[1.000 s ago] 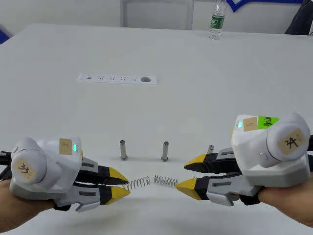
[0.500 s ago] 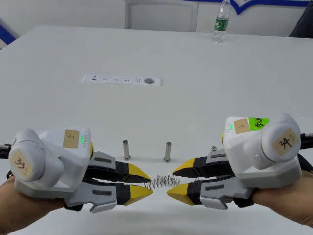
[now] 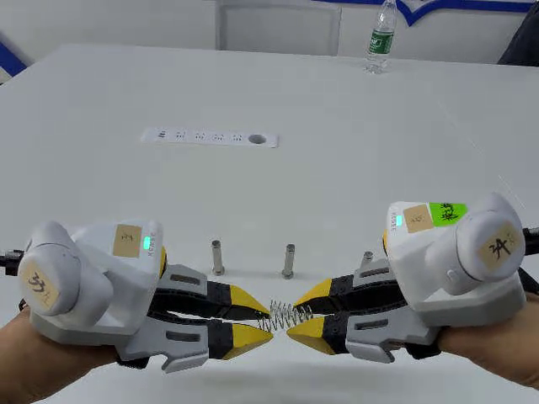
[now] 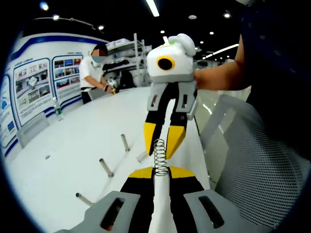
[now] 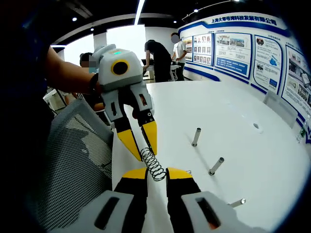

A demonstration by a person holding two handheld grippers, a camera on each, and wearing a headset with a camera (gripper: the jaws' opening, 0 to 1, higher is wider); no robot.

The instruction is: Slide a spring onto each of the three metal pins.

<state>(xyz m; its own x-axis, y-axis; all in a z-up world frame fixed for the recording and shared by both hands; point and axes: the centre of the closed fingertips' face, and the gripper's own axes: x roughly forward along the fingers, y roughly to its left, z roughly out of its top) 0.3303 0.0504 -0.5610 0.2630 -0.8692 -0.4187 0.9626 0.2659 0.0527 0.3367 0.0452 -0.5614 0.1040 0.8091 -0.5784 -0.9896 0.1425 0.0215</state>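
Both grippers have drawn closer, shortening the spring (image 3: 286, 316) between them. Fingers of the left gripper (image 3: 270, 324) pinch one end. Fingers of the right gripper (image 3: 292, 316) stand partly open around the other end, with the pins (image 3: 289, 260) just beyond the fingertips.

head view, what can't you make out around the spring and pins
Third pin: head view, all but its top hidden behind the right gripper.
Spring: head view, its ends hidden among the jaw tips of the left gripper and the right one.
Bottle: head view, top cut off by the upper edge.
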